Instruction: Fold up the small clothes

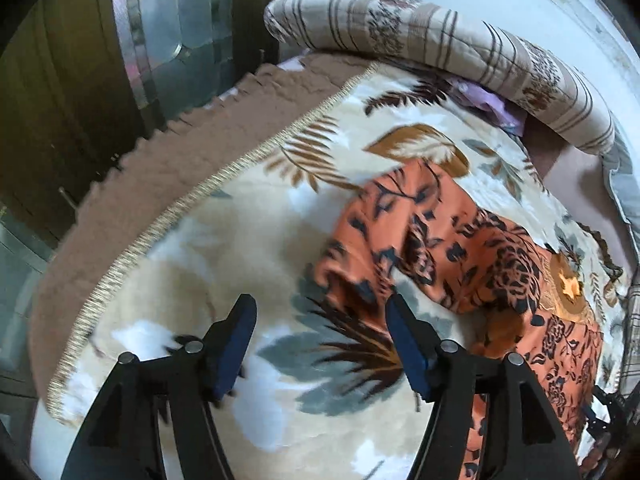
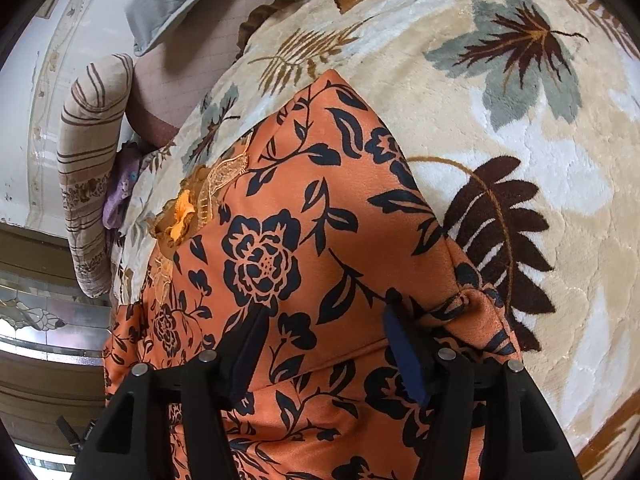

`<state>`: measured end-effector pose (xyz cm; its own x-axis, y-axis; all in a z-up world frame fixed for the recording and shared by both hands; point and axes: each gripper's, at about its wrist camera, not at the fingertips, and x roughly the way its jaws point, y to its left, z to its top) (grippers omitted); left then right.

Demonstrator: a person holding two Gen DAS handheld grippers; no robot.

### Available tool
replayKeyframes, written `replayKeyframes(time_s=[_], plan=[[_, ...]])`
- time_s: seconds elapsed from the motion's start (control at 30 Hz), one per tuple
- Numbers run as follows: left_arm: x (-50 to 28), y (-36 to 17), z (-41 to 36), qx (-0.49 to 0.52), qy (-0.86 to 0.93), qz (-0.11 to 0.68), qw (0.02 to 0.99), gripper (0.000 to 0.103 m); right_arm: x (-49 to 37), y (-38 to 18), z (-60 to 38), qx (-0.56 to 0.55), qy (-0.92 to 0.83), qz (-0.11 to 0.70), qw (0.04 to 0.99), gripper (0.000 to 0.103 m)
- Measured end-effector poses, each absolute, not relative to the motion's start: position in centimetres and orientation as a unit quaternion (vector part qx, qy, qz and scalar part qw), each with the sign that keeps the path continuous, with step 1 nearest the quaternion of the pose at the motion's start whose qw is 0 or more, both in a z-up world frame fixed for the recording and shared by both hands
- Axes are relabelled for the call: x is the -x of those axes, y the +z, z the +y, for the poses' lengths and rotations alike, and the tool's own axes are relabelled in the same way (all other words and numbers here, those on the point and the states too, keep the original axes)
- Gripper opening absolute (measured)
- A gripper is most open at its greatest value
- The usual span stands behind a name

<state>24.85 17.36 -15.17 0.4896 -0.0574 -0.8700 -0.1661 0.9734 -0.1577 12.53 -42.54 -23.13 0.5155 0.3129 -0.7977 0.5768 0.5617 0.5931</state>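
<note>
Garment (image 2: 304, 216) flat on blanket (image 2: 500, 128); rolled quilt (image 1: 420, 36) behind; pillow (image 2: 176, 4) beside quilt.

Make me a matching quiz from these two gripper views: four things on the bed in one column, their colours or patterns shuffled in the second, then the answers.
Things:
1. garment
2. blanket
3. rolled quilt
4. small cloth tucked under the quilt

Descriptions:
A. cream with grey and brown leaves
B. lilac
C. orange with black flowers
D. beige with brown stripes

Pairs: 1-C, 2-A, 3-D, 4-B
</note>
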Motion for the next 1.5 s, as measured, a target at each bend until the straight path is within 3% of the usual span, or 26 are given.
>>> replayKeyframes(time_s=[0.2,0.23,0.27,0.3,0.4,0.6,0.8,1.07,1.13,1.17,1.23,1.27,1.3,1.5], plan=[[-27.0,-15.8,14.6,0.088,0.075,0.505,0.855,0.071,-12.7,-23.2,-42.4,-0.456,-0.089,0.486,0.74,0.064],[-27.4,-15.9,14.4,0.077,0.095,0.505,0.854,0.065,-12.7,-23.2,-42.4,-0.455,-0.089,0.486,0.74,0.065],[-27.7,-15.8,14.3,0.071,0.103,0.501,0.857,0.027,-12.7,-23.2,-42.4,-0.455,-0.089,0.487,0.74,0.065],[-28.2,-15.6,14.1,0.063,0.105,0.501,0.857,0.007,-12.8,-23.2,-42.4,-0.455,-0.088,0.487,0.74,0.065],[-28.7,-12.6,12.6,0.009,0.098,0.475,0.874,0.005,-12.8,-23.2,-42.6,-0.458,-0.086,0.488,0.738,0.064],[-27.1,-0.3,5.6,-0.086,-0.033,0.388,0.917,0.005,-12.4,-23.3,-43.3,-0.476,-0.085,0.483,0.73,0.064],[-24.9,8.4,-3.4,-0.082,-0.172,0.42,0.888,0.005,-11.6,-23.2,-43.8,-0.493,-0.082,0.478,0.722,0.064],[-20.9,10.1,-17.5,-0.056,-0.309,0.444,0.839,0.006,-10.3,-23.2,-45.2,-0.533,-0.066,0.464,0.704,0.065],[-19.7,9.5,-21.0,-0.05,-0.346,0.463,0.815,0.011,-9.8,-23.2,-45.8,-0.548,-0.06,0.456,0.699,0.069],[-19.2,9.4,-22.2,-0.049,-0.364,0.468,0.804,0.019,-9.4,-23.2,-46.3,-0.561,-0.058,0.445,0.696,0.072],[-17.6,9.6,-24.0,-0.059,-0.399,0.453,0.795,0.039,-8.7,-23.1,-47.3,-0.582,-0.055,0.426,0.691,0.075],[-17.0,9.7,-24.2,-0.064,-0.403,0.441,0.799,0.056,-8.3,-23.1,-47.7,-0.592,-0.055,0.415,0.688,0.076],[-16.6,9.8,-23.9,-0.066,-0.404,0.428,0.806,0.063,-7.9,-23.0,-48.3,-0.602,-0.055,0.404,0.686,0.076],[-18.8,6.4,-19.1,-0.039,-0.35,0.436,0.828,0.063,-7.0,-22.1,-49.4,-0.611,-0.057,0.385,0.69,0.076]])
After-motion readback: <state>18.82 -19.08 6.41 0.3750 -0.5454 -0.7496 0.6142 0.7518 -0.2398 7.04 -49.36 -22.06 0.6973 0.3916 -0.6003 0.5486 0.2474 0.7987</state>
